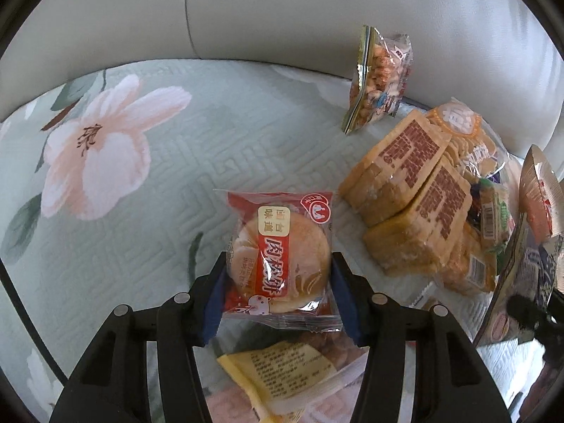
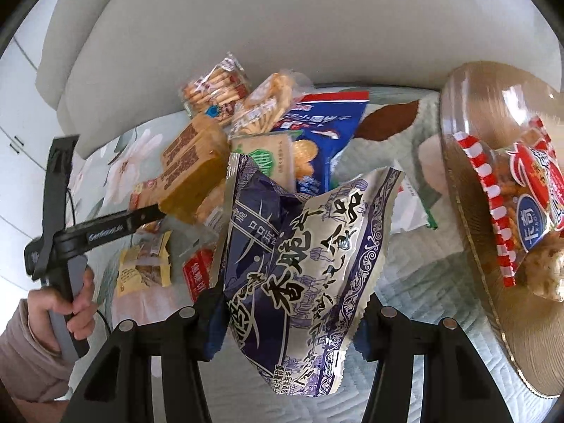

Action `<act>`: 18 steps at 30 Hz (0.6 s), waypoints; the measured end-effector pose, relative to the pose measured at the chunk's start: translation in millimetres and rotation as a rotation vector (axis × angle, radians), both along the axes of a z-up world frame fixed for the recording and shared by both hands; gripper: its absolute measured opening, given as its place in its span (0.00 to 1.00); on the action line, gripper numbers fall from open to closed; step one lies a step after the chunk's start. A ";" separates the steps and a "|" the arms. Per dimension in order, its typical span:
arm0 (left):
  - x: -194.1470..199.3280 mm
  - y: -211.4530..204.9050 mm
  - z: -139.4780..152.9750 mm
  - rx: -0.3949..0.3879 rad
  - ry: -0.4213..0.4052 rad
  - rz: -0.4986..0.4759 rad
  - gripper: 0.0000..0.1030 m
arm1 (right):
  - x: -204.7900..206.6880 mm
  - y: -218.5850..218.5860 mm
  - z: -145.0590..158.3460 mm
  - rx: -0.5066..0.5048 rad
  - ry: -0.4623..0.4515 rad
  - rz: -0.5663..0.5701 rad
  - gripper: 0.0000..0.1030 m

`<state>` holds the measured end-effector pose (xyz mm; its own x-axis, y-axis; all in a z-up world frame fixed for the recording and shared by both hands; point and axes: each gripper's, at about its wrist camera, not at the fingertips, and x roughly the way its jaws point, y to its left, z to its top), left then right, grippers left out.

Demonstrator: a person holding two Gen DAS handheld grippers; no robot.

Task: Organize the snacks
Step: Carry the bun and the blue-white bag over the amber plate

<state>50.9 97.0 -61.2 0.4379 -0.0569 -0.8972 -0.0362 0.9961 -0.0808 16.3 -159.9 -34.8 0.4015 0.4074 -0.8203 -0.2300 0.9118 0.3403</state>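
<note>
In the left wrist view my left gripper (image 1: 278, 282) is shut on a red-wrapped round pastry (image 1: 278, 246), its blue pads (image 1: 216, 292) pressing both sides of the wrapper just above the floral cushion (image 1: 141, 246). In the right wrist view my right gripper (image 2: 292, 317) is shut on a purple-and-white snack bag (image 2: 299, 257), held upright and hiding part of the snack pile (image 2: 268, 130) behind it. A hand (image 2: 75, 306) holds the left gripper's handle at the left. The purple bag's edge (image 1: 518, 282) shows at the right of the left wrist view.
Brown stacked cracker packs (image 1: 412, 190) lie right of the pastry. A peanut bag (image 1: 380, 77) leans on the sofa back (image 1: 282, 10), and a yellow packet (image 1: 282, 370) lies under my left gripper. A round tan tray (image 2: 458, 194) at the right holds a red-and-white snack bag (image 2: 528, 204).
</note>
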 end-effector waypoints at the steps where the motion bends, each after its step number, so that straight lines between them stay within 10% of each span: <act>1: -2.9 -0.4 0.7 -0.001 -0.001 0.000 0.50 | 0.1 -2.1 0.1 0.004 0.002 -0.007 0.53; 18: -26.8 -7.3 32.5 -0.018 -0.042 -0.015 0.50 | -1.1 -16.5 2.7 0.044 0.001 -0.035 0.53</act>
<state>24.1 89.7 -28.7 0.4740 -0.0795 -0.8769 -0.0174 0.9949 -0.0997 15.3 -176.5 -32.1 0.4154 0.4283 -0.8025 -0.1974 0.9036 0.3801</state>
